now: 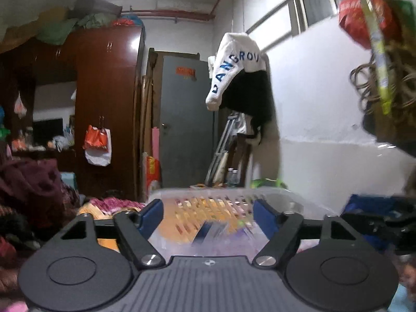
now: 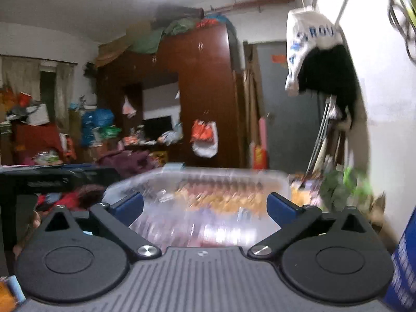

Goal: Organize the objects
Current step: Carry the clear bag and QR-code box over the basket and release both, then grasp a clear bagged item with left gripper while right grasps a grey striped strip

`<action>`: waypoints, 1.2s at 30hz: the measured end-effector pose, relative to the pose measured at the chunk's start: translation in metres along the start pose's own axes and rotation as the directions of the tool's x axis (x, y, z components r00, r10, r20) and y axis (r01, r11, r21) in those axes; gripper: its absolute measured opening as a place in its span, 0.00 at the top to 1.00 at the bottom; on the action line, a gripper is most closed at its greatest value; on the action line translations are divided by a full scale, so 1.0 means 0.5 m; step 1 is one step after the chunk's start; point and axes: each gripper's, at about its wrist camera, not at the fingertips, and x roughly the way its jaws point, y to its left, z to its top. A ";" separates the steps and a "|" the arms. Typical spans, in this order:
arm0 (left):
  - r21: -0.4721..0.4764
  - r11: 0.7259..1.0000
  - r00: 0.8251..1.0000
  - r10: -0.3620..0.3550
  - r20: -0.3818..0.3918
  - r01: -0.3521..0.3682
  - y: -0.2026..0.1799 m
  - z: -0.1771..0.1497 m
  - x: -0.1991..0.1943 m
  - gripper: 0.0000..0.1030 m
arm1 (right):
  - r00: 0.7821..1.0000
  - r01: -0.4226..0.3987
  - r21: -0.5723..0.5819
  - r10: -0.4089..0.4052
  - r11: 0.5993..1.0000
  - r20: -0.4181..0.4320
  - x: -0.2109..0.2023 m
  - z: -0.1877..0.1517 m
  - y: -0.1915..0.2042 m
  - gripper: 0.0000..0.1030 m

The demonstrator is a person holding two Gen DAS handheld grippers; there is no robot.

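A clear plastic basket with slotted sides lies just ahead of my left gripper, blurred by motion. The left gripper's blue pads stand wide apart with nothing between them. The same basket fills the space in front of my right gripper, which is also open and empty. Colourful packets show faintly through the basket walls. My right gripper's body shows at the right edge of the left wrist view. My left gripper's body shows at the left of the right wrist view.
A dark red wardrobe with bags hung on it stands at the back, next to a grey door. A white and black garment hangs by the right wall. Heaped clothes lie at left. A bundle of bags hangs at upper right.
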 end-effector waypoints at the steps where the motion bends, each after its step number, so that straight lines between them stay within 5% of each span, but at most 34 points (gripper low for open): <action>1: -0.016 1.000 1.000 -0.026 -0.010 0.026 0.001 -0.024 -0.027 0.18 | 0.999 -0.023 0.007 0.023 1.000 -0.027 -0.014 -0.026 -0.004 0.00; 5: -0.036 0.992 0.986 -0.122 -0.112 0.119 -0.011 -0.130 -0.082 0.18 | 0.993 -0.015 0.011 0.017 1.000 -0.113 -0.026 -0.099 -0.011 0.01; 8: -0.038 0.991 0.979 -0.129 -0.157 0.125 -0.035 -0.184 -0.093 0.18 | 0.990 0.042 -0.018 -0.044 0.999 -0.137 -0.009 -0.105 -0.002 0.13; 12: -0.006 0.989 0.971 -0.145 -0.192 0.146 -0.067 -0.213 -0.086 0.18 | 0.979 0.036 -0.068 -0.049 0.997 -0.196 0.024 -0.104 0.014 0.29; 14: 0.016 0.987 0.967 -0.151 -0.206 0.158 -0.080 -0.224 -0.085 0.18 | 0.970 0.020 -0.060 -0.034 0.998 -0.242 0.038 -0.106 0.018 0.45; 19: 0.047 0.988 0.965 -0.131 -0.228 0.145 -0.096 -0.241 -0.073 0.18 | 0.963 0.021 -0.072 -0.040 0.997 -0.265 0.040 -0.113 0.024 0.46; 23: 0.055 0.989 0.966 -0.120 -0.230 0.136 -0.104 -0.248 -0.073 0.20 | 0.954 0.027 -0.122 -0.062 0.992 -0.294 0.059 -0.107 0.039 0.57; 25: 0.059 0.990 0.965 -0.113 -0.236 0.130 -0.110 -0.248 -0.067 0.24 | 0.953 0.023 -0.124 -0.059 0.992 -0.296 0.068 -0.105 0.041 0.64; 26: 0.060 0.990 0.965 -0.110 -0.240 0.127 -0.111 -0.248 -0.063 0.35 | 0.955 0.011 -0.110 -0.043 0.994 -0.294 0.066 -0.105 0.039 0.81; 27: 0.061 0.991 0.965 -0.105 -0.240 0.123 -0.112 -0.250 -0.063 0.53 | 0.955 0.007 -0.099 -0.036 0.995 -0.295 0.063 -0.105 0.037 0.82; 36: 0.037 0.988 0.976 -0.142 -0.168 0.150 -0.093 -0.254 -0.100 0.57 | 0.980 0.007 -0.046 -0.015 0.999 -0.198 0.016 -0.124 0.028 0.83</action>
